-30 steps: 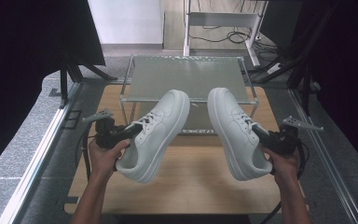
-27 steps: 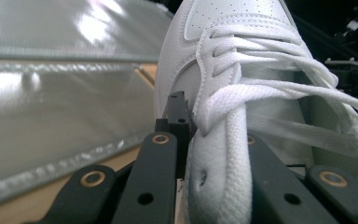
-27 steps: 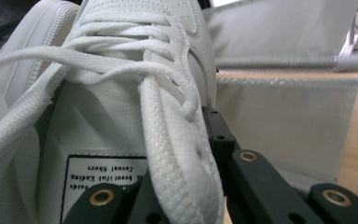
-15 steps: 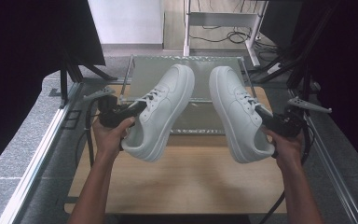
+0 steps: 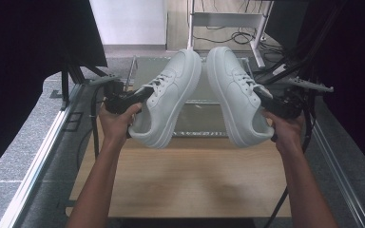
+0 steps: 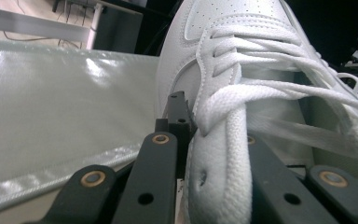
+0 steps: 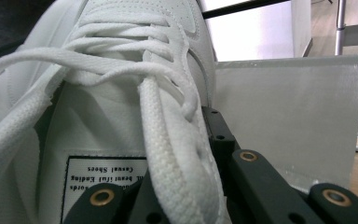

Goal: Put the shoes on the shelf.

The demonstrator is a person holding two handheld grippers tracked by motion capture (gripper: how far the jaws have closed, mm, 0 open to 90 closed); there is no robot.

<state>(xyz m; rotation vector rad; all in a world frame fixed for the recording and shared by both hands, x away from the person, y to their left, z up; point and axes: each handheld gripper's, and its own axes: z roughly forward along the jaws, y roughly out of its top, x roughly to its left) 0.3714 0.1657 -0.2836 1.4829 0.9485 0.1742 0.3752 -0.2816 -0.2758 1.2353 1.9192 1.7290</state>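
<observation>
White leather low-top sneakers, a pair, are up in the air: the left sneaker point(image 5: 168, 97) hangs from the left hand-held gripper point(image 5: 140, 95), clamped on its collar edge, and the right sneaker point(image 5: 237, 95) from the right hand-held gripper point(image 5: 265, 97), pinched the same way, toes over the translucent glass-topped frame point(image 5: 190, 121) beyond the wooden counter point(image 5: 185, 180). Risk here, I'd judge: each grip bites only soft padded collar beside loose laces point(image 6: 270, 88), so a tilt could let a shoe swing, slip, or knock its twin.
</observation>
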